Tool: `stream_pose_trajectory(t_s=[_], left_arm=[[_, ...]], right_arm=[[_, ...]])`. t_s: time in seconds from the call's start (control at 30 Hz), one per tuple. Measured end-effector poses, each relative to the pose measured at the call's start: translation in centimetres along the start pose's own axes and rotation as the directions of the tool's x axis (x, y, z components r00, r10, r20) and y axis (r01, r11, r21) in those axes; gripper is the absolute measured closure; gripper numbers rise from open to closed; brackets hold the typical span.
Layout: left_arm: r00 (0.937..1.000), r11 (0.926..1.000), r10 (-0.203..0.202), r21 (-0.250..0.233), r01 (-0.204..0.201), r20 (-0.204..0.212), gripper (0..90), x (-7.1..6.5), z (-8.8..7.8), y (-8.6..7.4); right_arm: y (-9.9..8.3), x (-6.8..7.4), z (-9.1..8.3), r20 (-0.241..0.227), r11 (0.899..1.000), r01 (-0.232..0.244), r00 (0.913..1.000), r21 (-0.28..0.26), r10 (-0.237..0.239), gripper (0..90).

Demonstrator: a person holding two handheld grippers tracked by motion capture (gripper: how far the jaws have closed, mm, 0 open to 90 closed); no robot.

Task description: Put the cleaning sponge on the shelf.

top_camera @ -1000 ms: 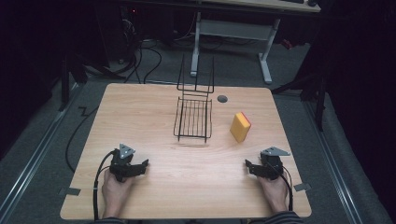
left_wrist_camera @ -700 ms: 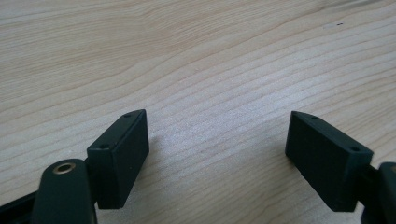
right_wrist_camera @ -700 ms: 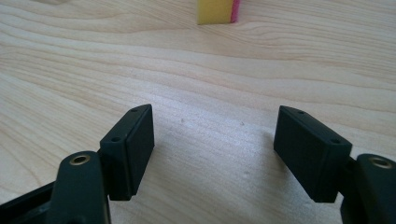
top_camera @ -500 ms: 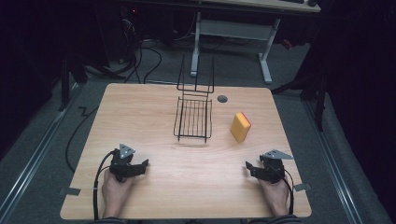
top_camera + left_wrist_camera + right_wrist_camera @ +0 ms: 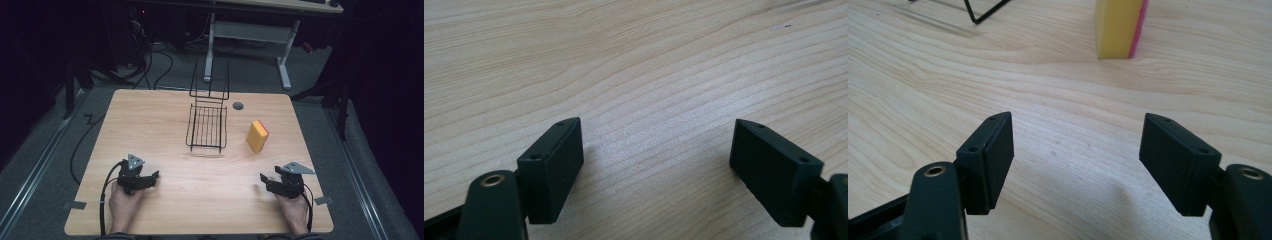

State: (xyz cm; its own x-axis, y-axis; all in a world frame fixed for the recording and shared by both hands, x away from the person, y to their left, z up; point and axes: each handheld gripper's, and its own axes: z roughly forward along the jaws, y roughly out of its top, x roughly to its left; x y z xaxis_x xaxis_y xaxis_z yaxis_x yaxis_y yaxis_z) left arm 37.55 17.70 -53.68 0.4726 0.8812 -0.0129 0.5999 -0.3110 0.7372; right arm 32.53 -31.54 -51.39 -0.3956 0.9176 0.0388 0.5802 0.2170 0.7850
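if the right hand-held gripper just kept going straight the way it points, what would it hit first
Probably the yellow sponge: in the right gripper view it stands on edge ahead of the open right hand-held gripper, slightly right of centre, with bare table between. Depth is uncertain.

Lab or tech workroom, dim. Light wooden desk (image 5: 150,125) on grey carpet (image 5: 45,150); cables (image 5: 155,60) trail across floor; height-adjustable desk frame (image 5: 250,30) behind; dark equipment around.
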Motion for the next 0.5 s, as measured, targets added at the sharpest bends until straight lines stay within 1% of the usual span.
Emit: stream_pose_trajectory(t_s=[0.13,0.3,0.4,0.47,0.5], left_arm=[[1.0,1.0,0.0,0.0,0.0,0.0,22.0,0.0,0.0,0.0],[1.0,1.0,0.0,0.0,0.0,0.001,22.1,0.0,0.0,0.0],[1.0,1.0,0.0,0.0,0.0,0.001,22.1,0.0,0.0,0.0],[1.0,1.0,-0.001,0.001,0.001,0.003,22.1,0.0,0.0,0.0],[1.0,1.0,-0.001,0.0,0.001,0.002,22.1,0.0,0.0,0.0]], right_arm=[[0.4,0.3,0.0,-0.003,1.0,0.01,0.9999,-0.013,-0.01,30.2],[1.1,0.3,-0.1,0.015,0.999,0.021,0.9997,-0.034,-0.02,30.2],[1.9,0.4,-0.2,0.014,0.999,0.022,0.9997,-0.045,-0.021,30.3],[2.1,0.4,-0.2,0.014,0.998,0.022,0.9997,-0.051,-0.021,30.4],[2.3,0.3,-0.2,0.01,0.998,0.016,0.9998,-0.058,-0.016,30.7]])
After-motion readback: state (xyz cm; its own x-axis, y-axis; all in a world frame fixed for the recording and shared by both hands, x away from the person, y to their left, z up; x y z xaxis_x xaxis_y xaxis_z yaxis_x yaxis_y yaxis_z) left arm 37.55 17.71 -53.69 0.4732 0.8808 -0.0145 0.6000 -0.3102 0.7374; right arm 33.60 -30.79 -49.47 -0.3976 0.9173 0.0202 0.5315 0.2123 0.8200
